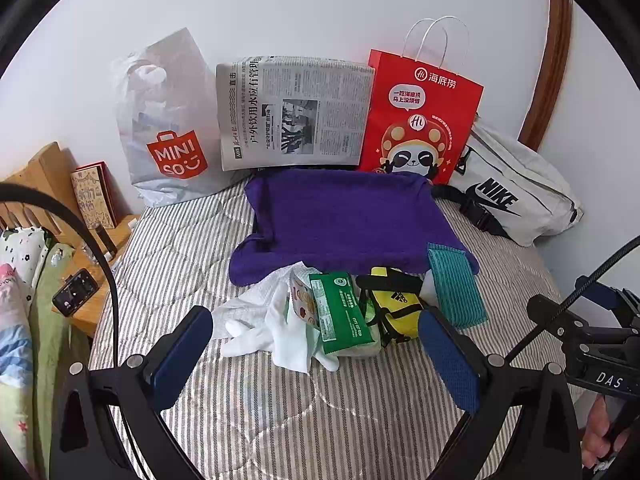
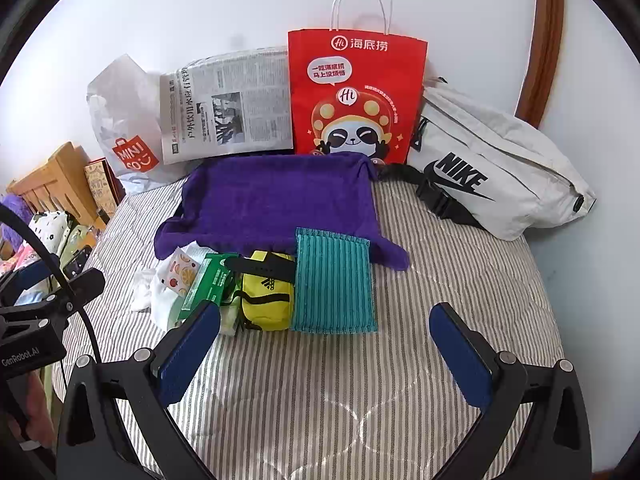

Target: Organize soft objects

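Striped bedding (image 2: 360,400) is lying under an unsorted pile: teal cloth (image 2: 334,280), yellow pouch (image 2: 266,300), seemingly white gloves (image 1: 276,332). Both grippers (image 1: 316,348) (image 2: 324,352) are hovering released, holding nothing.

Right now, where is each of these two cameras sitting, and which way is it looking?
Left wrist: on the left gripper, looking down over the bed at the white glove and green packet; its open blue fingers and the other gripper show.
Right wrist: on the right gripper, facing the teal cloth; open fingers show.
Shared: purple towel, red paper bag, yellow pouch.
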Demonstrator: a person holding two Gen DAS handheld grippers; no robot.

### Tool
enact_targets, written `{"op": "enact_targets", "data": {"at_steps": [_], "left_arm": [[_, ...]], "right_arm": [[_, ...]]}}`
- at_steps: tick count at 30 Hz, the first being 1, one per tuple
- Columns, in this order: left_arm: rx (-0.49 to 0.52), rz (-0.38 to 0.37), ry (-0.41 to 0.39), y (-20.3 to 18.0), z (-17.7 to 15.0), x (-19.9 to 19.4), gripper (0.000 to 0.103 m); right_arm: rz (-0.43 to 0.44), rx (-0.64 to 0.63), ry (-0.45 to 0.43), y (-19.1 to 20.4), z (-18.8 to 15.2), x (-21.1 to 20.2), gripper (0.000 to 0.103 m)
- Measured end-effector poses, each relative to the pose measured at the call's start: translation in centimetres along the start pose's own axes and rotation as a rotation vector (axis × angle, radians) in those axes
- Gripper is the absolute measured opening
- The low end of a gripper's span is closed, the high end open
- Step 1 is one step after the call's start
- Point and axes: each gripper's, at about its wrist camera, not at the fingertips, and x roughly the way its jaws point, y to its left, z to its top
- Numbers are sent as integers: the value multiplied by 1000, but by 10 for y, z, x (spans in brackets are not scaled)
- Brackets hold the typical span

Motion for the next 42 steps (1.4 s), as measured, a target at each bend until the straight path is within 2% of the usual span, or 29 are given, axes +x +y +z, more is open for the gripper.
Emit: {"op": "enact_targets", "data": {"at_steps": [42], "left_arm": [[11,3,0,-2,-3,2,103]], "right_arm": [[5,25,0,-5,-6,-2,103]]}}
